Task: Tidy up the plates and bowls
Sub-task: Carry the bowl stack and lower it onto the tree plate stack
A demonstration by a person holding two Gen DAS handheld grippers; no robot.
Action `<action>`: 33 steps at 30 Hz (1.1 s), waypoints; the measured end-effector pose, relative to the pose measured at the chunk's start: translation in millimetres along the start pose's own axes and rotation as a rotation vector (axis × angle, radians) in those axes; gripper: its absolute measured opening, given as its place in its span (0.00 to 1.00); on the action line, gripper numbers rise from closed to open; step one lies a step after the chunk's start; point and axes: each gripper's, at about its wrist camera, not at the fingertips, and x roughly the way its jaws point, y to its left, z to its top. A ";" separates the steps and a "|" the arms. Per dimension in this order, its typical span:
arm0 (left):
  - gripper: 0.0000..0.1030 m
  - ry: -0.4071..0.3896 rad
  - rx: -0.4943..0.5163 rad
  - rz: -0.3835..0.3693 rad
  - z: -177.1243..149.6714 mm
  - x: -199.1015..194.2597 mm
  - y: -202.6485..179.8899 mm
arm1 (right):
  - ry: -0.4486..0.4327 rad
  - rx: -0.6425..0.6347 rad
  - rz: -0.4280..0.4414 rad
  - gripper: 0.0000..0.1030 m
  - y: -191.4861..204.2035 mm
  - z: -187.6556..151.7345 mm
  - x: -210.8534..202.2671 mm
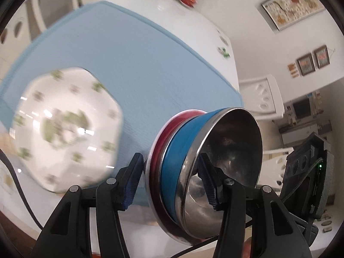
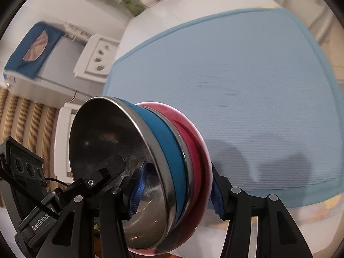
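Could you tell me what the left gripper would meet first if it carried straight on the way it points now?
Probably the blue mat on the table: the left gripper, clamped on the stacked bowls, points down across it. The floral plate lies off to the left of that line, though depth is hard to judge.

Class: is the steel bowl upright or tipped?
Tipped: the bowl opens sideways, nested in blue and red bowls, its empty inside facing the camera, above the mat.
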 end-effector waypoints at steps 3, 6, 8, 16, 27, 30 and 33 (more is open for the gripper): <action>0.47 -0.012 -0.022 0.023 16.0 -18.8 28.8 | 0.019 -0.036 0.003 0.51 37.2 2.7 16.8; 0.47 -0.026 -0.047 0.040 28.5 -31.9 61.6 | 0.050 -0.055 0.006 0.51 67.6 2.4 42.4; 0.47 -0.016 -0.068 0.046 34.3 -33.3 85.7 | 0.073 -0.058 -0.002 0.51 82.2 0.1 61.5; 0.47 0.074 -0.079 0.044 56.7 -10.9 142.4 | 0.146 -0.020 -0.075 0.51 102.2 -3.2 124.4; 0.47 0.127 -0.031 -0.001 66.6 -5.0 166.5 | 0.126 0.010 -0.139 0.51 113.0 -1.2 142.0; 0.47 0.134 -0.026 -0.024 68.4 -8.2 172.6 | 0.135 0.017 -0.130 0.51 115.2 0.6 144.1; 0.48 0.129 -0.017 -0.059 71.9 -12.9 175.4 | 0.142 0.036 -0.096 0.51 109.4 1.7 139.5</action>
